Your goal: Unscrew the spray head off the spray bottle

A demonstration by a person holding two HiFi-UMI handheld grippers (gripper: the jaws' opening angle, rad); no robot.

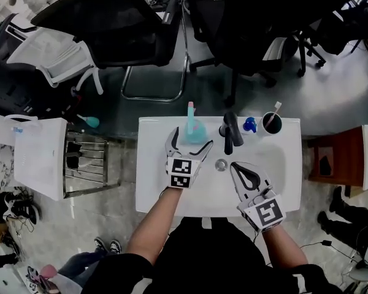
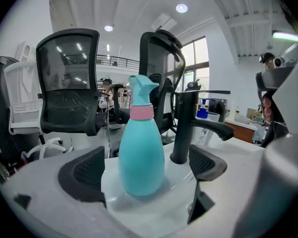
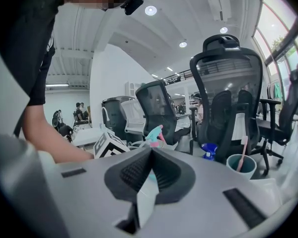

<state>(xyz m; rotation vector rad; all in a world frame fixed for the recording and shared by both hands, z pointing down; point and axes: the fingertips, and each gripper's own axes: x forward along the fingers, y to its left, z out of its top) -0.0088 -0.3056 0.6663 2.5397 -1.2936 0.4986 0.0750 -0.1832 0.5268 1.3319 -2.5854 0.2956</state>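
Left gripper [image 2: 148, 168] sat spread wide either side of the teal spray bottle [image 2: 141, 152] on the sink [image 1: 153, 188], pads not touching; right gripper [image 3: 150, 157] was closed, empty

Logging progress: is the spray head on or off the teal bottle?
On. The spray head sits above the pink collar of the upright bottle, untouched between the open left tongs.
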